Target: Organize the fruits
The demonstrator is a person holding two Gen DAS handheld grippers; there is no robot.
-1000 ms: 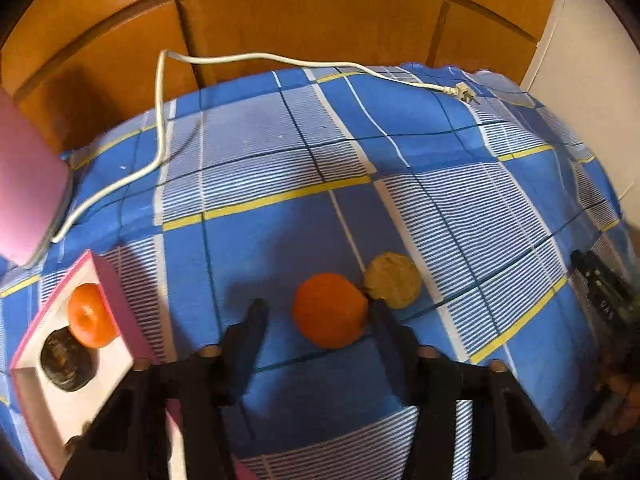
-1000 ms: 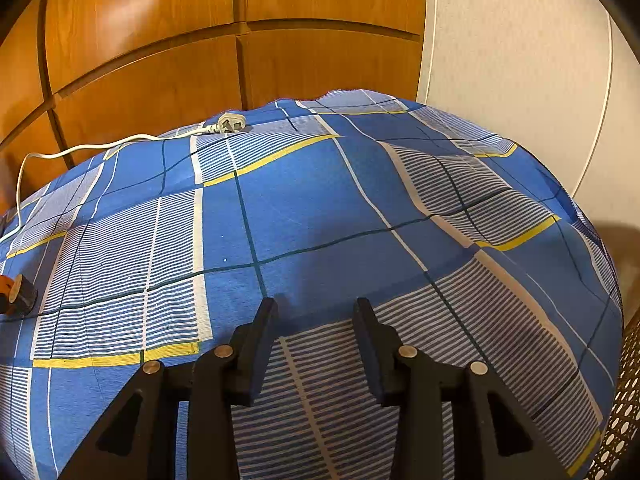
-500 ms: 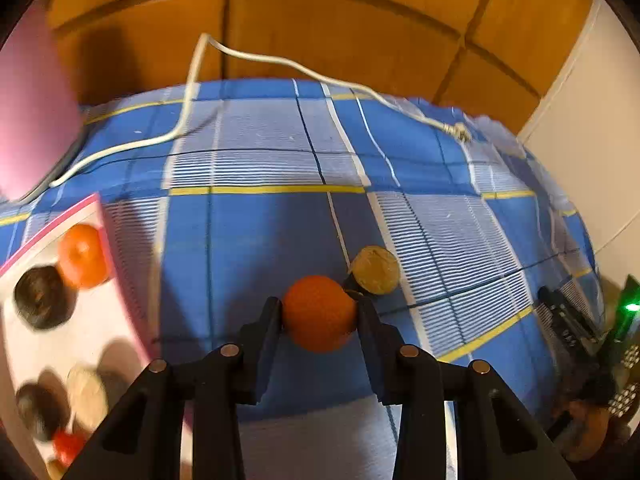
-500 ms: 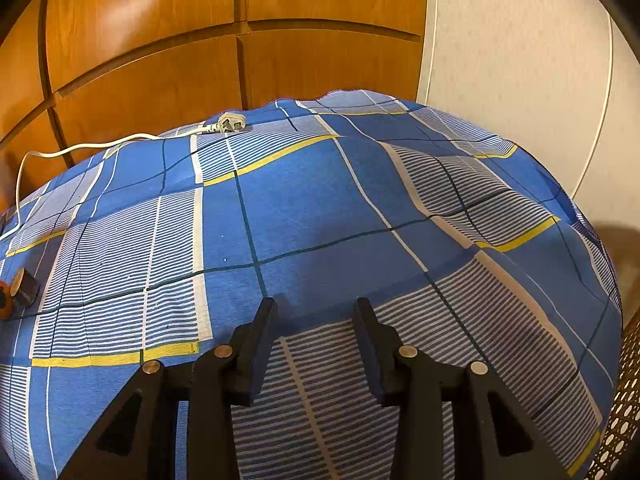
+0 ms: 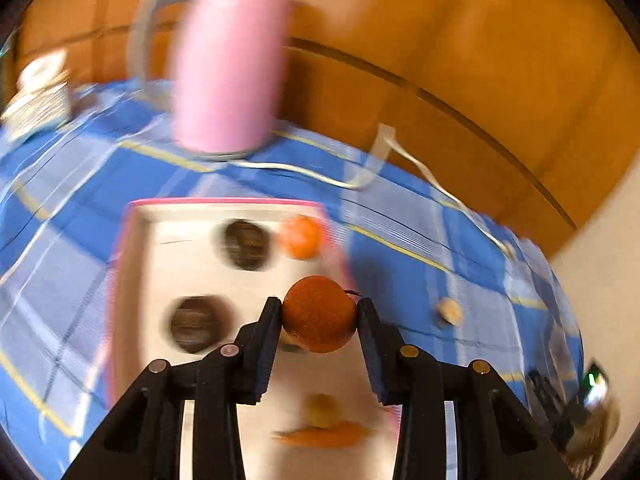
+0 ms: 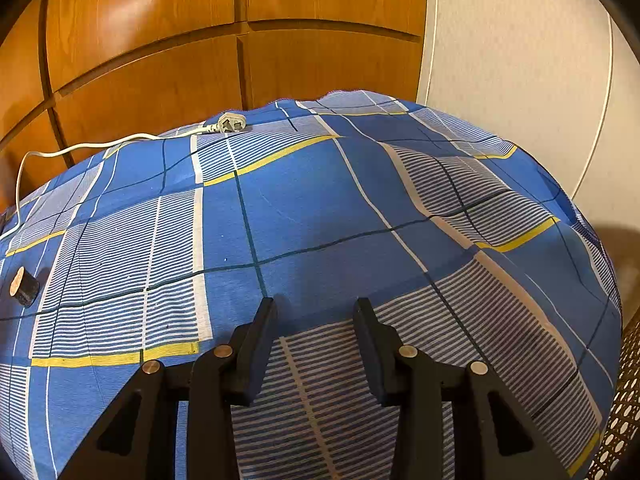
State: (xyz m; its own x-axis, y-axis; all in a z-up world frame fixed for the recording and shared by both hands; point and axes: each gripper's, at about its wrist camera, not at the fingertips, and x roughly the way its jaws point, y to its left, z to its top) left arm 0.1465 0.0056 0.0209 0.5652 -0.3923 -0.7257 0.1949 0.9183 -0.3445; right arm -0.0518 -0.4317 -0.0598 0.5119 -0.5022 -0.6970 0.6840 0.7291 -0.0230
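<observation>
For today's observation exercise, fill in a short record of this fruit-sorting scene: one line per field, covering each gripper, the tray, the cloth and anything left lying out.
left gripper: shut on an orange, held over the tray
right gripper: open, nothing between its fingers, above the cloth
tray: white with a pink rim; holds another orange fruit and dark round items, blurred
cloth: blue check
left out: a tan round piece on the cloth
background: pink kettle, white cable
</observation>
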